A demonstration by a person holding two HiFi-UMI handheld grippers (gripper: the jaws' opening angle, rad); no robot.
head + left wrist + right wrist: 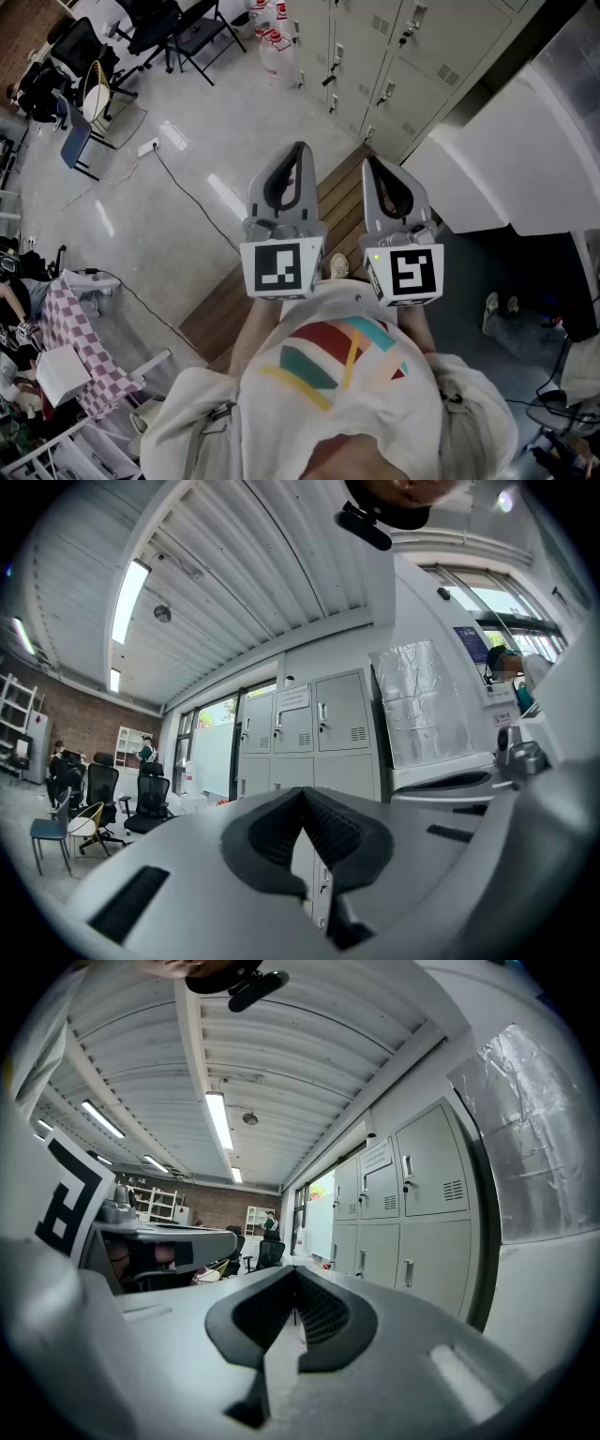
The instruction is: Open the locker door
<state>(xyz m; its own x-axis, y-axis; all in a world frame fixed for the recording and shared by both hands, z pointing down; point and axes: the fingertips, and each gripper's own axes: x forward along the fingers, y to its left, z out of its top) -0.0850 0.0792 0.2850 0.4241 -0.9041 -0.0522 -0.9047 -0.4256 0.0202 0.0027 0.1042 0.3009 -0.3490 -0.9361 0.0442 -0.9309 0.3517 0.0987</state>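
A bank of grey lockers [394,66] with small handles stands ahead of me, some way off; the same lockers [314,733] fill the middle of the left gripper view and lockers [403,1213] show at the right of the right gripper view. All doors look closed. My left gripper [300,150] and right gripper [367,164] are held side by side, level, in front of my chest, both shut with nothing between their jaws. In the gripper views the left gripper [302,794] and right gripper [295,1274] have their black pads pressed together.
A wooden bench [281,272] lies on the floor below the grippers. A large white machine [506,169] stands to the right. Office chairs [178,37], a floor cable [178,187] and a checkered cloth [75,347] are to the left. Water bottles [272,42] stand beside the lockers.
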